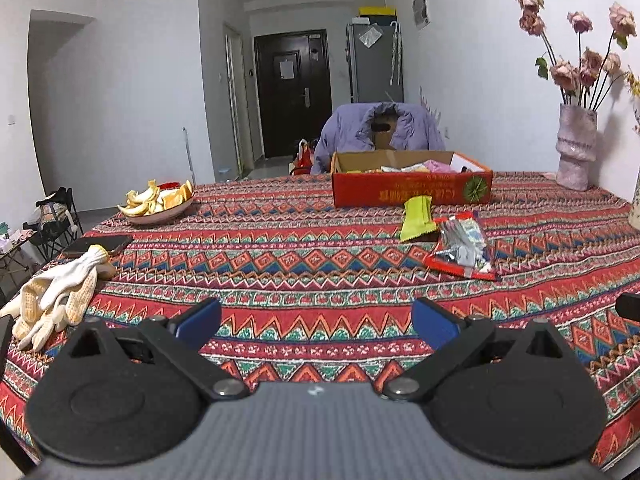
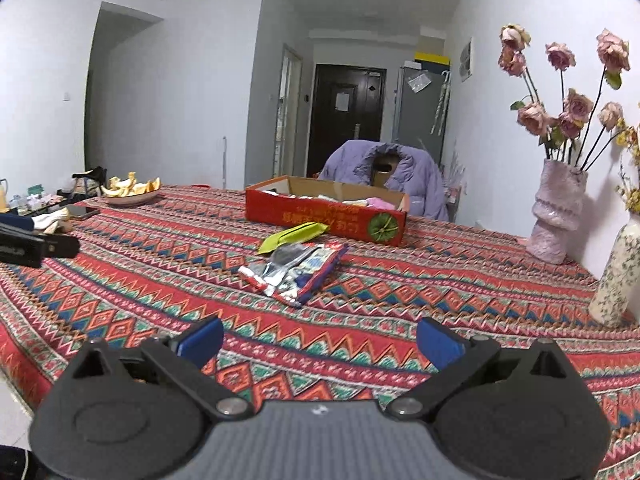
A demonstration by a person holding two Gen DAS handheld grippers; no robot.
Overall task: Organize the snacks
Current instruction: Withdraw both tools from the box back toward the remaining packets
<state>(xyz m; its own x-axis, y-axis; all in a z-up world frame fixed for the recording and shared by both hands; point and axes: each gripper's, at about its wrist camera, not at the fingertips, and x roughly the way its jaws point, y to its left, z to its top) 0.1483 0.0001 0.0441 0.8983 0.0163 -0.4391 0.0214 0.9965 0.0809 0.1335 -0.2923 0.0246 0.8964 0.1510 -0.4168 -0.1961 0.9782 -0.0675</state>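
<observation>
Right wrist: green packet (image 2: pixel 293 235) (perhaps touching box (image 2: pixel 324 220)) lies left-right

We see a woven cloth tablecloth (image 1: pixel 320 264) with a matt, patterned weave, a printed cardboard box (image 1: pixel 412 190), a glossy green wrapper (image 1: pixel 417 218) and a shiny clear-plastic packet (image 1: pixel 464 246) — plus knit cotton gloves (image 1: pixel 56 292) and matt black plastic gripper parts with blue pads (image 1: pixel 434 322).
</observation>
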